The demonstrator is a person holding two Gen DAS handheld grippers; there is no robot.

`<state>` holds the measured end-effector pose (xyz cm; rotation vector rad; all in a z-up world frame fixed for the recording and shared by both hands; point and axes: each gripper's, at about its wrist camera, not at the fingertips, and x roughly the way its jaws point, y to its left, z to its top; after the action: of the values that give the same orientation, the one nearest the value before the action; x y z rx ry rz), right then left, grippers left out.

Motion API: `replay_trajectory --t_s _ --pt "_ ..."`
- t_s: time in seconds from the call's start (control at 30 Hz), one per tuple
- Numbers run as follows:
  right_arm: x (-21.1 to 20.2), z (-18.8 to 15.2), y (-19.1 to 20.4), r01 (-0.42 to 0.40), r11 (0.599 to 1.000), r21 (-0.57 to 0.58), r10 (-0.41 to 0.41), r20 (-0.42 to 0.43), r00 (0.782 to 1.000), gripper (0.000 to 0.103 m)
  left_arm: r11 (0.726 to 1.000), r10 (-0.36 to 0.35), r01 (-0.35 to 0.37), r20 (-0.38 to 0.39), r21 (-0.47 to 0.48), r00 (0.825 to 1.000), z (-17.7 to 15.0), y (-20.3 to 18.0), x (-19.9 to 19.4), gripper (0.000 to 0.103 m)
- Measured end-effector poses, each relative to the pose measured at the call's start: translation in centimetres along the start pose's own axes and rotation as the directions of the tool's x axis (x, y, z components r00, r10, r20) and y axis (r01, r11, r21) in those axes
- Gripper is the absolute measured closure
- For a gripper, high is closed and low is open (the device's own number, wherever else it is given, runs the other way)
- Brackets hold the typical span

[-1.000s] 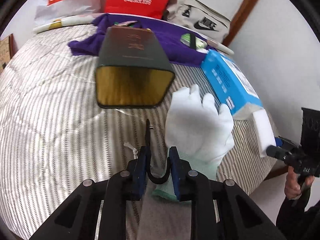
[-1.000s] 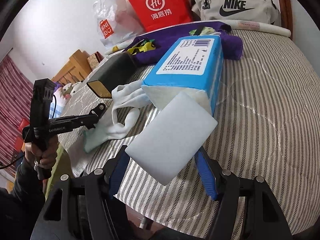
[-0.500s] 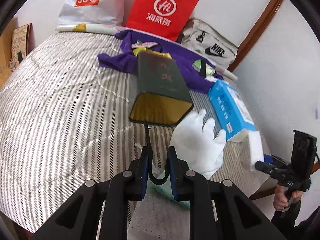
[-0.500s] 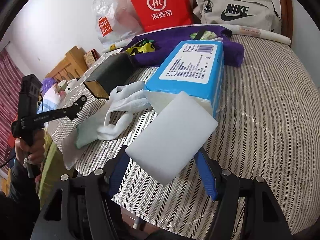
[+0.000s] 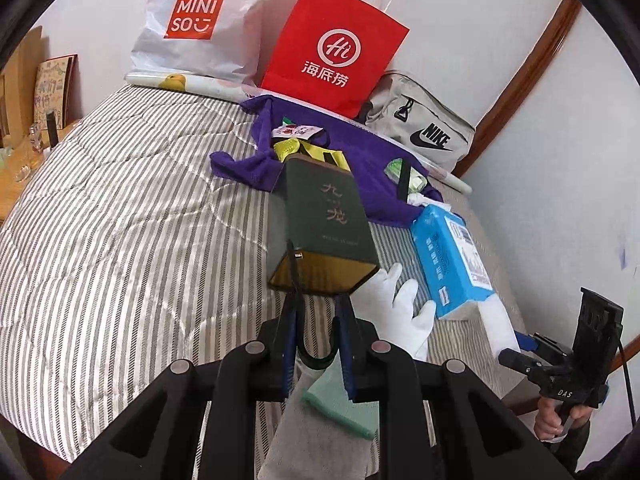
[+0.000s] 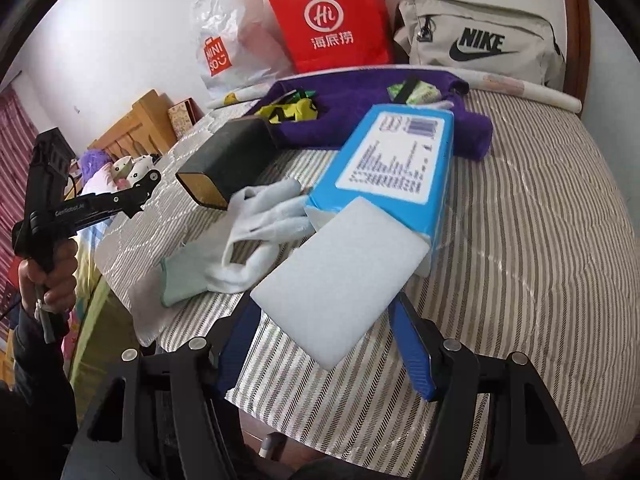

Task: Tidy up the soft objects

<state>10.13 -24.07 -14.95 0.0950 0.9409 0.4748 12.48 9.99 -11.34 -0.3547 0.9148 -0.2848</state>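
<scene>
The right gripper point(image 6: 326, 316) is clamping a white foam sponge point(image 6: 336, 280) above the striped bed point(image 6: 520, 240), just beside the blue tissue pack point(image 6: 396, 168). The left gripper point(image 5: 316, 344) is pinching a thin black strap point(image 5: 296, 280), its fingers nearly closed, with the white glove point(image 5: 400, 312) lying on the bed near the dark green box point(image 5: 328, 224).

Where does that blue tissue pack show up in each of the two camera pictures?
Left wrist view: the blue tissue pack lies at the right, beyond the white glove.
Right wrist view: it lies at the centre, just behind the white sponge in the right hand-held gripper.
Shared landmark: the red paper bag against the wall.
</scene>
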Motion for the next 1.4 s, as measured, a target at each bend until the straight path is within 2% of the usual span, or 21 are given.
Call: replay_trajectory --t_s 0.17,0.4,0.7,1.0,1.4 --pt "-0.4 0.9 0.2 0.001 1.000 -0.010 -0.001 0.007 1.000 0.037 0.999 -0.030 0.030 0.014 -0.023 0.999 1.3 0.0 -0.2 0.085" --pt "-1.5 2.6 0.3 -0.002 1.000 -0.015 0.003 0.048 0.999 0.037 0.999 -0.032 0.032 0.023 0.002 0.999 3.4 -1.1 -0.1 0.085" --pt "-1.6 5.3 0.5 -0.017 0.999 -0.033 0.020 0.080 0.997 0.039 1.000 -0.020 0.020 0.007 0.024 1.000 5.6 -1.9 1.5 0.085" --pt "-0.9 7.2 0.1 -0.030 0.999 -0.038 0.033 0.081 0.996 0.040 0.999 -0.034 0.035 -0.036 0.017 0.999 6.5 -2.1 4.7 0.085" --pt "-2.0 8.9 0.3 -0.021 0.997 -0.075 0.030 0.125 0.992 0.042 0.998 -0.028 0.030 -0.035 0.047 0.999 8.3 -2.8 6.2 0.085"
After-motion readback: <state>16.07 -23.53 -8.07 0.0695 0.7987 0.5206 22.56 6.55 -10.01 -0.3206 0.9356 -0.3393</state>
